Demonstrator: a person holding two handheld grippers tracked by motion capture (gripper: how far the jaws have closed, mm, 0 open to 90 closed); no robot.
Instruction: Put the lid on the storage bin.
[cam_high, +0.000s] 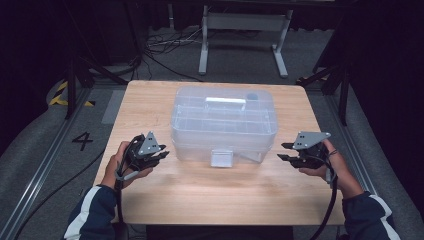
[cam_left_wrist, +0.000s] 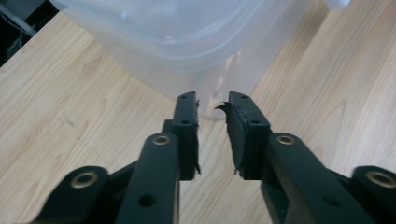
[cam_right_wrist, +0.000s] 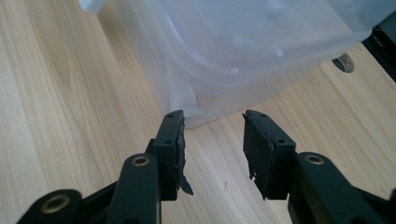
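Observation:
A clear plastic storage box with a lid, a white top handle and a front latch stands in the middle of the wooden table. My left gripper is held just off the box's front left corner, open with a narrow gap and nothing between its jaws. In the left gripper view the box corner lies right ahead of the left gripper. My right gripper sits off the box's front right corner, open and holding nothing. The box looms ahead of the right gripper.
The table's near half in front of the box is bare wood. A white desk frame and cables lie on the floor beyond the table. A black-and-yellow floor marking and a floor number 4 are at the left.

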